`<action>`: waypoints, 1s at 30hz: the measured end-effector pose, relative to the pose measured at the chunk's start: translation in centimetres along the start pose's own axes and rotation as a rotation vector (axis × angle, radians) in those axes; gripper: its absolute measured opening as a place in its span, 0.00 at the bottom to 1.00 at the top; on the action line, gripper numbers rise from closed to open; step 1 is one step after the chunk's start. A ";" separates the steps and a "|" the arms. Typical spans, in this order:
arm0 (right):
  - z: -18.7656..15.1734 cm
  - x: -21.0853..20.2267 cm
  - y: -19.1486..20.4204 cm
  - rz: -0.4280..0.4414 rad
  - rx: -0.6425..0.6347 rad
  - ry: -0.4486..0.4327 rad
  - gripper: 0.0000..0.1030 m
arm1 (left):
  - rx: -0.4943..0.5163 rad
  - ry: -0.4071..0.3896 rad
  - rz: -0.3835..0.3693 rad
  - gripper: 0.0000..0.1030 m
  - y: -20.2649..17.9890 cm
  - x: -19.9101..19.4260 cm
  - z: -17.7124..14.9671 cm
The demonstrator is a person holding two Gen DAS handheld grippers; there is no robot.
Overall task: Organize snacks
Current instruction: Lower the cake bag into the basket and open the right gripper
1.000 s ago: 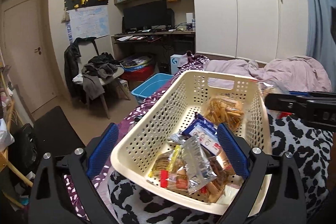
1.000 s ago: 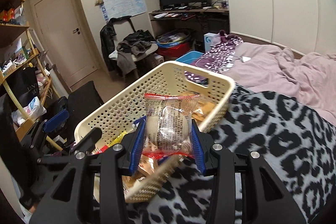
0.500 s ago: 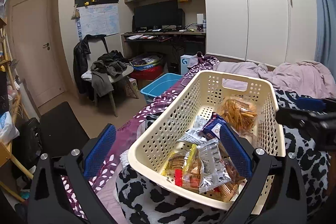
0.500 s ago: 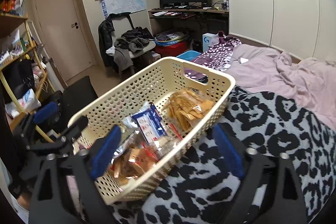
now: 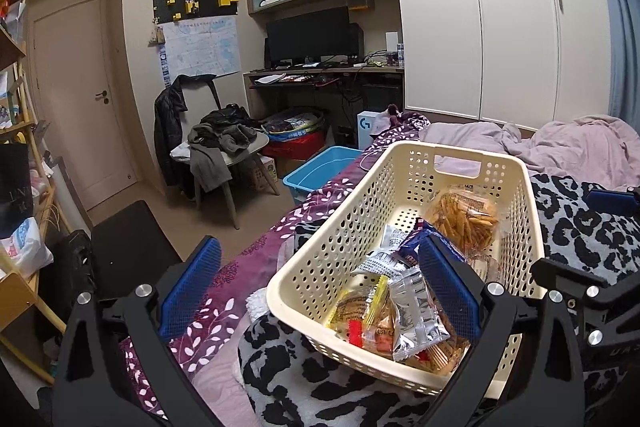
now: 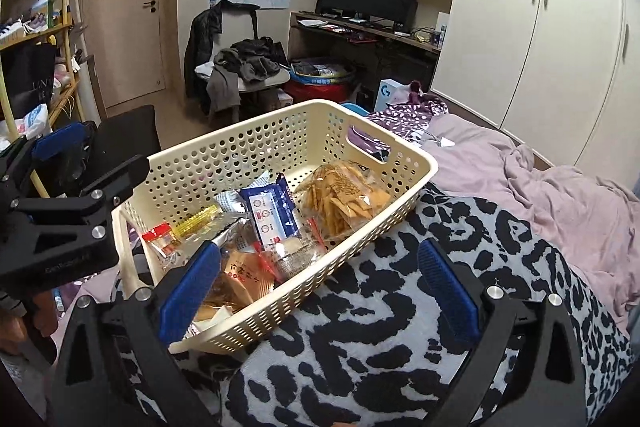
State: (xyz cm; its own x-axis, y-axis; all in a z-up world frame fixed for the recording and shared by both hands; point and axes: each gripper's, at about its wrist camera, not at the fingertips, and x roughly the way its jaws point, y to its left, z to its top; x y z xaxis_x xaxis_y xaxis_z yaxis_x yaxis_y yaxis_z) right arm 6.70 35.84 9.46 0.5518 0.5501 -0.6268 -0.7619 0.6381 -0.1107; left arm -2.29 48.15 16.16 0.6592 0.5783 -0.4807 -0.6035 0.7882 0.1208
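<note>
I am holding my left gripper with its fingers spread wide and gripping nothing; its left finger is hanging over the purple sheet and its right finger is sitting over the basket. My right gripper is also gaping wide and empty, its left finger hanging over the basket's near corner and its right finger over the leopard blanket.

The basket, cream and perforated, is resting on the bed, partly on the leopard blanket and partly on the purple sheet. All the snacks I can see are lying inside it. In the right view a bag of fried sticks is lying toward 1 o'clock at the basket's far end, near the handle slot. A blue-and-white packet is lying just beside it, toward 11 o'clock from my fingers. A silver packet and an orange-and-yellow packet are lying at the near end, touching each other, at 12 o'clock in the left view. A clear packet with red trim is lying in the middle of the pile.

A pink duvet is bunching up at 2 o'clock beyond the blanket. My left gripper is showing at 9 o'clock in the right view, beside the basket's wall.
</note>
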 end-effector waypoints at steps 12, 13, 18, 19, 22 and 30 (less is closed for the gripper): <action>-0.2 -0.6 1.5 0.004 -0.061 -0.015 0.95 | 0.021 0.007 0.018 0.97 -0.1 -0.5 -0.3; -0.2 -0.6 1.5 0.005 -0.062 -0.016 0.95 | 0.021 0.008 0.020 0.97 -0.1 -0.5 -0.3; -0.2 -0.6 1.6 0.019 -0.064 -0.006 0.95 | 0.020 0.013 0.023 0.97 0.0 -0.5 -0.4; -0.3 -0.6 1.7 0.019 -0.071 -0.008 0.95 | 0.021 0.014 0.024 0.97 -0.1 -0.4 -0.3; -0.4 -0.8 2.0 0.021 -0.083 -0.014 0.95 | 0.022 0.014 0.024 0.97 -0.1 -0.4 -0.4; -1.0 -1.8 1.7 -0.019 -0.083 -0.019 0.95 | 0.024 0.008 0.014 0.97 -0.6 -1.1 -0.5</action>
State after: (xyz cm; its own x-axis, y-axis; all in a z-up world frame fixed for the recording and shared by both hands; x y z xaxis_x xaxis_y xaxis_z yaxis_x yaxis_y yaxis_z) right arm 4.10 35.45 9.63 0.5722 0.5493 -0.6090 -0.7764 0.6019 -0.1866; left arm -2.85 46.97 16.20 0.6471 0.5875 -0.4859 -0.6015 0.7850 0.1482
